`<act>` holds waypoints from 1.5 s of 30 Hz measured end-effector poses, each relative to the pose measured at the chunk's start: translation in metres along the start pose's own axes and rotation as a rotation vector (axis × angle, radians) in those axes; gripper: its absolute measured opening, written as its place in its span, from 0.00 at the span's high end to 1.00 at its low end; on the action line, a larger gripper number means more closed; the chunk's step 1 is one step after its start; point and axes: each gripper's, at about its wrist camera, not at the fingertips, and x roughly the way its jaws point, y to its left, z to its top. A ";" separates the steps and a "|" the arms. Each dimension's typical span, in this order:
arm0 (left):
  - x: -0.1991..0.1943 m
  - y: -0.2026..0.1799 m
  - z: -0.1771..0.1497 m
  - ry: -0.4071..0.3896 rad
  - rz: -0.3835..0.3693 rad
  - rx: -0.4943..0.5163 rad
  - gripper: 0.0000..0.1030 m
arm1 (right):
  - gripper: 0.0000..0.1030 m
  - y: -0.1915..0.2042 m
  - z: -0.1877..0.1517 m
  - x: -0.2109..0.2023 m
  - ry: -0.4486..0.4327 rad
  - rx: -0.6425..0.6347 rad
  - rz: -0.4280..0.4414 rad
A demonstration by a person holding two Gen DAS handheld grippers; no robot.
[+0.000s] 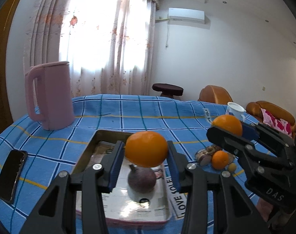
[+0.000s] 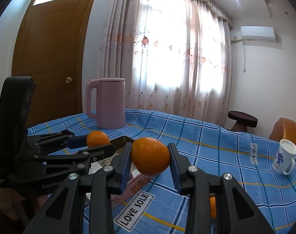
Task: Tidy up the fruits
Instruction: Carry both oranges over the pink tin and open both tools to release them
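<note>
While the tray (image 1: 85, 152) holds only one purple fruit (image 1: 141, 179), the left gripper (image 1: 146, 156) clamps an orange (image 1: 146, 149) above it; the right gripper (image 2: 150, 157) clamps another orange (image 2: 150, 156) beside the tray; a small orange (image 1: 219, 159) and scraps wait on the cloth.

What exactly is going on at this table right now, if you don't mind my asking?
A person is sorting fruit with two handheld grippers. The left tool holds an orange above the tray, where a dark purple fruit already lies. The right tool grips another orange over the blue checked cloth. More fruit waits beside the tray.
</note>
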 end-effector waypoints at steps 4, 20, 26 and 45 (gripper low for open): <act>-0.003 0.016 -0.001 -0.003 0.021 -0.023 0.56 | 0.63 0.011 0.003 0.010 0.013 -0.016 0.026; 0.007 0.070 -0.015 0.044 0.105 -0.105 0.56 | 0.63 0.059 -0.013 0.062 0.131 -0.076 0.125; 0.012 0.080 -0.021 0.064 0.115 -0.119 0.56 | 0.63 0.069 -0.021 0.079 0.177 -0.095 0.141; 0.026 0.083 -0.026 0.129 0.121 -0.104 0.56 | 0.63 0.085 -0.026 0.110 0.318 -0.140 0.181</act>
